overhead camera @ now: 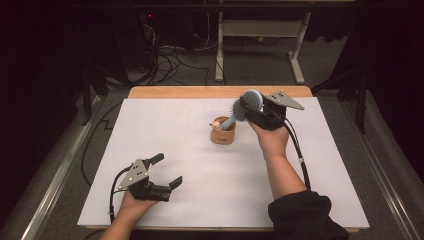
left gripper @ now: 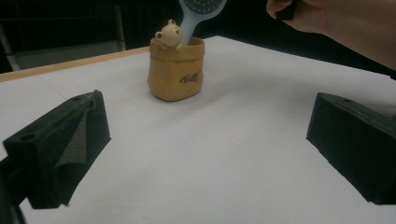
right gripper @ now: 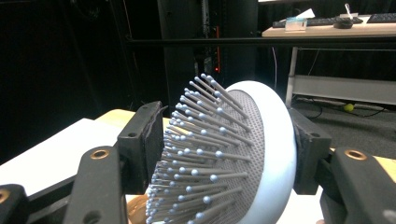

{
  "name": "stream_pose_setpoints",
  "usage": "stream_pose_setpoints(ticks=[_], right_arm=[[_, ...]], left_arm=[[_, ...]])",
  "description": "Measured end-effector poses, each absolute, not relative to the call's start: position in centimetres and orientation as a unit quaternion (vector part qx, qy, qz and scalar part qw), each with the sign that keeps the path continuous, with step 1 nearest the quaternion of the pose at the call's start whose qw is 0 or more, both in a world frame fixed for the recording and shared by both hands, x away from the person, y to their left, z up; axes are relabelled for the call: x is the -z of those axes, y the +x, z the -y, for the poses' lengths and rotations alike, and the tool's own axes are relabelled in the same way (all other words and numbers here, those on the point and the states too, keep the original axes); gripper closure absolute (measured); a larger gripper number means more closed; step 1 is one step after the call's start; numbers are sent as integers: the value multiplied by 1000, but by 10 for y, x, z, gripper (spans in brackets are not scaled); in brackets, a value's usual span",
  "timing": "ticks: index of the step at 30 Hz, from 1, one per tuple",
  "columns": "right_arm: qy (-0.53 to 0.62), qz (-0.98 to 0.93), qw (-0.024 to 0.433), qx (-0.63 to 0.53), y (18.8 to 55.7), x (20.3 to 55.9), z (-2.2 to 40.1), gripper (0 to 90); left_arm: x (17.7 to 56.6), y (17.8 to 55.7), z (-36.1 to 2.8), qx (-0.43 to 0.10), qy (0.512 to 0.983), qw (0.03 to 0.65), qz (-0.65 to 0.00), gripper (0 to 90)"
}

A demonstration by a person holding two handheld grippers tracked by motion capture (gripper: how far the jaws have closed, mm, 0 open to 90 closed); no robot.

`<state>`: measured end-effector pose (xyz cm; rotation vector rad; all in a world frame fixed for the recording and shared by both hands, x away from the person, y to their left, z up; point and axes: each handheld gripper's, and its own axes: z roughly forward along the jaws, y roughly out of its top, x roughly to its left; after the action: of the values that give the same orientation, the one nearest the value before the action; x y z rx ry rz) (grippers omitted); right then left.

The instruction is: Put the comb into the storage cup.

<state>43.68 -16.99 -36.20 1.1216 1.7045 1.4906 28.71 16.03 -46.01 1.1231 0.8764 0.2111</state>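
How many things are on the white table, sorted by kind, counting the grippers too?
Hairbrushes: 1, the light blue hairbrush standing handle-down in the pot.
Pots: 1, the tan pot with a small animal figure on its rim.
Grippers: 2, the left gripper and the right gripper.
Total: 4

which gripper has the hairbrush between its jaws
The right gripper, raised beside the pot: its jaws flank the hairbrush head. The left gripper rests near the table's front edge, jaws wide apart with nothing between them.
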Motion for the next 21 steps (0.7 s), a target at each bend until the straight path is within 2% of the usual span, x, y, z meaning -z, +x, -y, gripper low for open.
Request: stream_pose_setpoints(ticks=[21], right_arm=[[433,-643,294,-559,438,367,178,288]], left_arm=[[461,288,-160,-98,516,750,-402,8]])
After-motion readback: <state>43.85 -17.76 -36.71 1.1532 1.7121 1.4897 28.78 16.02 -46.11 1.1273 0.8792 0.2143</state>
